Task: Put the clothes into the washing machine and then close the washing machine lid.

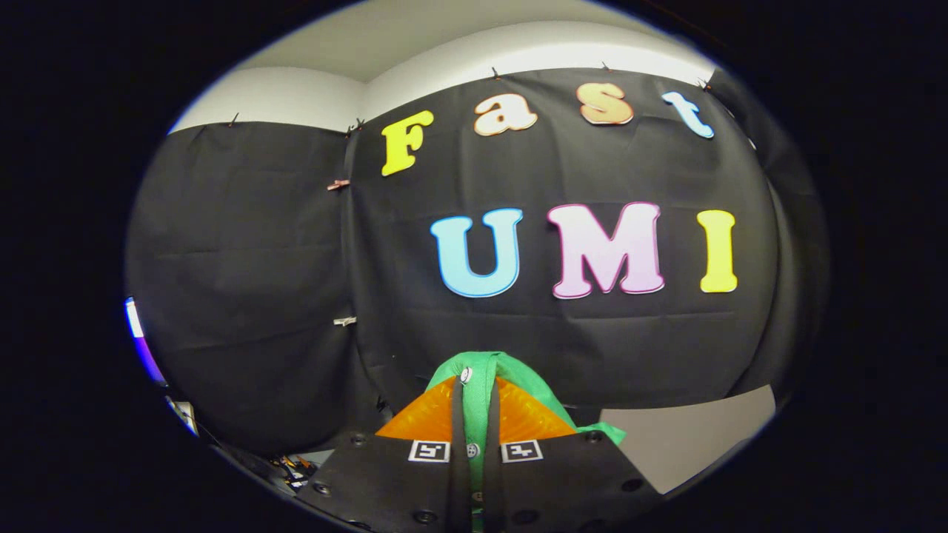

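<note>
We were in a recording booth, not a lived-in home: black cloth (563, 326) hung as the wall beyond the gripper (474, 414), pinned along its top edge with small clips (338, 184) under a plain pale wall (444, 59). A bare grey tabletop (689, 437) lay just ahead to the right.

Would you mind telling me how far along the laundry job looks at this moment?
Done: the green garment has been picked up; the gripper jaws are shut on it, cloth bunched between them and lifted in front of the booth wall. In hand: carrying it. Left: dropping it into the washing machine and closing the lid.
</note>
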The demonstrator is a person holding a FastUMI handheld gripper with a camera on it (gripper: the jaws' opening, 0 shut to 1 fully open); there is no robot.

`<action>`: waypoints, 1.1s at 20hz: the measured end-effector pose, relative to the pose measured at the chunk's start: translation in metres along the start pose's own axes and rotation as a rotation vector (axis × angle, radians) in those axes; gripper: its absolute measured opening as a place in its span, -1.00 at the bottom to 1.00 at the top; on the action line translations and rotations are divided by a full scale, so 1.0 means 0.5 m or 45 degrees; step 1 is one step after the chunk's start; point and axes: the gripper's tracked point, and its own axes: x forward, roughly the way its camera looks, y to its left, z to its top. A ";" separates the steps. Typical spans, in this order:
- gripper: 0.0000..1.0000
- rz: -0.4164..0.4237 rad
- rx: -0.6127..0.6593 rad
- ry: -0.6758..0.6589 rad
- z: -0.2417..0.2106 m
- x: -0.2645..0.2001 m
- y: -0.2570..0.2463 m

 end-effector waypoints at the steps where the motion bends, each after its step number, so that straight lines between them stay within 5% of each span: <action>1: -0.79 0.025 -0.001 0.021 -0.017 0.023 0.018; 15: -0.79 0.210 -0.050 0.466 -0.358 0.286 0.070; 22: -0.74 0.155 -0.076 0.748 -0.535 0.339 0.018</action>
